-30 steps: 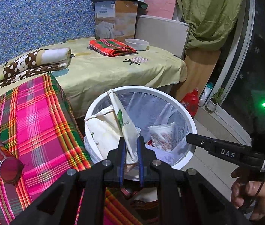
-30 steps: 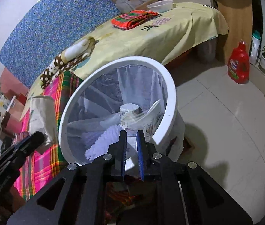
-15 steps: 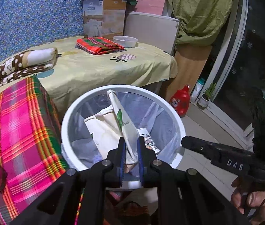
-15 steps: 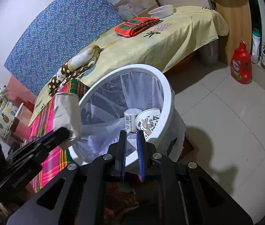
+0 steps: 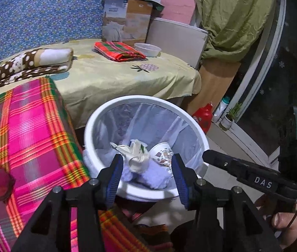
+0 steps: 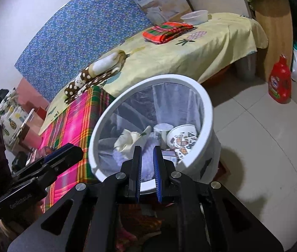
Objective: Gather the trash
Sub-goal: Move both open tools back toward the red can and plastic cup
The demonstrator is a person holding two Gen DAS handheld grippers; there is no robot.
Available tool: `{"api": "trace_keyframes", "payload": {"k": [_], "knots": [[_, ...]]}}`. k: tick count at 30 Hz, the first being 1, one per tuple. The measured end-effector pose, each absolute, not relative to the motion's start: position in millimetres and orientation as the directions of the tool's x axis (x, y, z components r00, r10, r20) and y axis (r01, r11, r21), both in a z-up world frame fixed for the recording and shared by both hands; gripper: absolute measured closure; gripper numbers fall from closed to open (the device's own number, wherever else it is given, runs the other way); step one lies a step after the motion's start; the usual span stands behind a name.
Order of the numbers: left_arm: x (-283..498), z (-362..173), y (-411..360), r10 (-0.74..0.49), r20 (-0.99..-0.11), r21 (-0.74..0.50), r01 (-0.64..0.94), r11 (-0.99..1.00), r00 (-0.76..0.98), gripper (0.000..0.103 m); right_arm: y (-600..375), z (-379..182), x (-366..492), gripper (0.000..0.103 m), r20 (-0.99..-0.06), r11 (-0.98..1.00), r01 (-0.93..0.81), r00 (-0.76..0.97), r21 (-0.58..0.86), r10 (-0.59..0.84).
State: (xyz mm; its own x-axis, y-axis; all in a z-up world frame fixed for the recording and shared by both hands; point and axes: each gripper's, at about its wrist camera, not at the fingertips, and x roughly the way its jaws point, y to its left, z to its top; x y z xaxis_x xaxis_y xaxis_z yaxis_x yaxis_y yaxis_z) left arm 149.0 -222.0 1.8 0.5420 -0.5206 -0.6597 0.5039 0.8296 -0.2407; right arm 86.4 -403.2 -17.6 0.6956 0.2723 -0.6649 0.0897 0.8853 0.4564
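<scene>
In the left wrist view, the trash bin (image 5: 199, 126) sits at centre with a crumpled paper bag (image 5: 137, 155) and a paper cup (image 5: 162, 152) inside. The plaid-covered table (image 5: 26, 130) lies at nine o'clock, the detergent bottle (image 5: 204, 115) at three, the folded cloth (image 5: 119, 51) at twelve.

"DAS" (white letters) marks the right hand-held gripper (image 5: 211, 159).

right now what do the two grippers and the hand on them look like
Both are matte black plastic with angular arms, silver screw heads and blue pads lining the fingers. The left gripper shows this up close; in the right wrist view its body carries faint white lettering. The right gripper has a white "DAS" marking, a barcode sticker, a thin black cable and a green light. A bare hand grips its handle.
</scene>
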Motion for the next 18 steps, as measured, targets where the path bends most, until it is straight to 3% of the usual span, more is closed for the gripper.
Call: {"api": "trace_keyframes", "payload": {"k": [18], "knots": [[116.5, 9.2, -144.3, -0.413, -0.647, -0.213, 0.368, 0.905, 0.641, 0.054, -348.4, 1.1, 79.2, 0.090, -0.647, 0.911, -0.079, 0.679, 0.405, 0.347]]}}
